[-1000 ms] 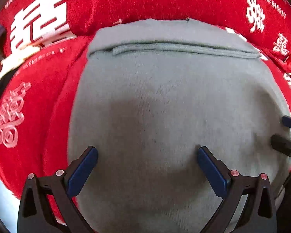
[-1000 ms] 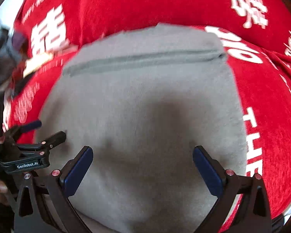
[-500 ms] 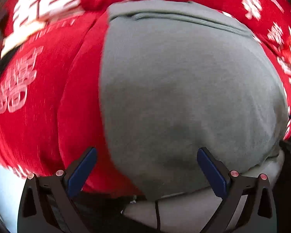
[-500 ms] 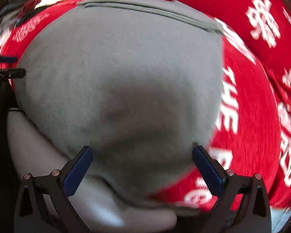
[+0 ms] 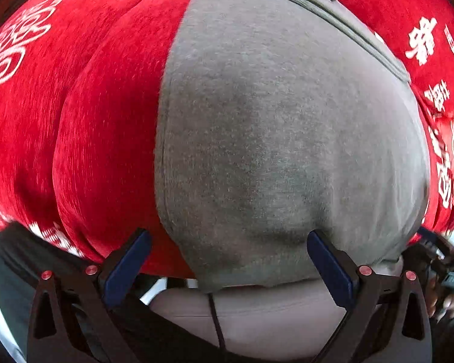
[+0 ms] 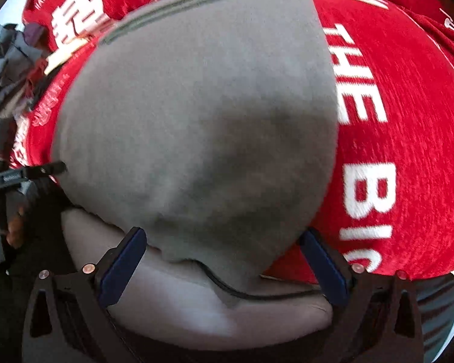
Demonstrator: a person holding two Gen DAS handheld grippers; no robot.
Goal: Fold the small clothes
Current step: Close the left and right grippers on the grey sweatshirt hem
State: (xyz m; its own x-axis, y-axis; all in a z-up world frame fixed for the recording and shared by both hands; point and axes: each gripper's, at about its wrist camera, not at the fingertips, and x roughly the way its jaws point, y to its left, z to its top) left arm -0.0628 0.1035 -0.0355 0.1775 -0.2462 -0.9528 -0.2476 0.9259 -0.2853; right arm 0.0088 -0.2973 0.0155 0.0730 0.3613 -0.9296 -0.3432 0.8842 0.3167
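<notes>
Left wrist view: the red cloth [image 5: 90, 115] with white print covers the table, and on it lies the grey garment [image 5: 272, 136], flat, its folded far edge at the top and its near hem at the table's near edge. Below the hem I see a pale strip with a dark cord, probably my own clothing; I cannot tell more.

I judge the step to be the reach for the near hem, ready for a fold away from me. My left jaws [image 5: 227, 266] stand spread and empty, straddling the hem's left corner. In the right wrist view my right jaws [image 6: 224, 263] are also spread, nothing pinched, with the hem's right corner [image 6: 227, 260] between them; they have just been closing slightly. The other gripper shows at the left edge there.

Next, I think, each pair must drop onto its corner and pinch only cloth of the garment, not the red cloth beneath, then lift both together so the hem stays level.

Against a second ago, both views have slid from the garment's middle to its near hem, and the table's edge now shows.
</notes>
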